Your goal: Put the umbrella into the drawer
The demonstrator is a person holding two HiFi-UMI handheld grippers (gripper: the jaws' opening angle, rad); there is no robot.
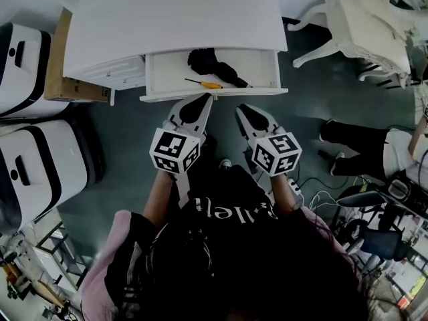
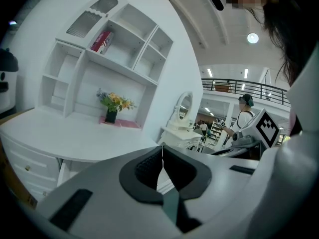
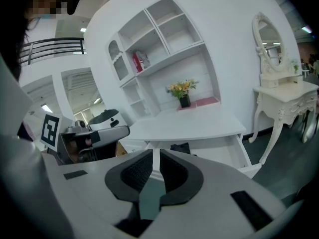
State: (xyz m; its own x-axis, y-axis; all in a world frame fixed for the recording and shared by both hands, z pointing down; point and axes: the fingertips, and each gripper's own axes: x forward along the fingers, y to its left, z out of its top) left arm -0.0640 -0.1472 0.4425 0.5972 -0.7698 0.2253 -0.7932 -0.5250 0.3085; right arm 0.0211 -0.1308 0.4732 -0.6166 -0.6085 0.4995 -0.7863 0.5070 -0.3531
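Observation:
The black folded umbrella [image 1: 212, 64] lies inside the open drawer [image 1: 214, 93] of the white desk [image 1: 174, 19]. It also shows as a dark bundle in the right gripper view, umbrella [image 3: 179, 147] within the drawer [image 3: 227, 156]. Both grippers hover over the floor just in front of the drawer, apart from the umbrella. My left gripper [image 1: 206, 100] points at the drawer front; in its own view the left gripper [image 2: 162, 151] has its pads touching, with nothing held. My right gripper [image 1: 241, 110] sits beside it, right gripper [image 3: 156, 153] pads nearly together and empty.
A yellow-handled screwdriver [image 1: 204, 83] lies in the drawer next to the umbrella. White cases [image 1: 40, 159] and a cardboard box [image 1: 63, 79] stand at the left. A white dressing table [image 1: 361, 19], a seated person [image 1: 374, 146] and floor cables [image 1: 321, 196] are at the right.

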